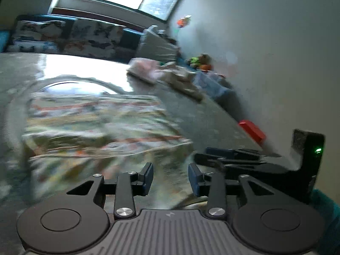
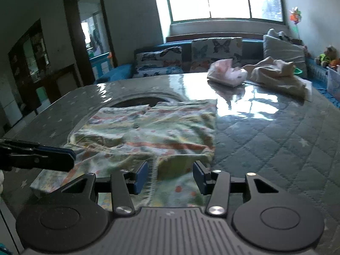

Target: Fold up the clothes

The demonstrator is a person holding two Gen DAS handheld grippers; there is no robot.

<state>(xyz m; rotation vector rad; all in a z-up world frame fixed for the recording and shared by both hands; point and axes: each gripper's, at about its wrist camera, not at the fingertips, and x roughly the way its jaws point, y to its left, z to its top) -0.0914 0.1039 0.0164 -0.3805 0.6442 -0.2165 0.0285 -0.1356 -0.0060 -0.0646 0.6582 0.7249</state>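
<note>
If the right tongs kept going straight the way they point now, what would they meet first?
Most likely the patterned garment lying flat on the quilted table cover: its near hem already sits between the open right tongs, though height above it is unclear.

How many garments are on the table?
3: a patterned garment spread near the grippers, a pink one at the far edge, a beige one beside it. More may be hidden.

Left wrist view: motion blur smears the printed garment [image 1: 99, 131]; its pattern and edges cannot be resolved. The other gripper [image 1: 255, 159] is partly cut by the wall-side blur. Right wrist view: the garment's near hem [image 2: 170, 193] is hidden behind the gripper body. The toys [image 2: 326, 58] at the frame edge are too small to identify.
</note>
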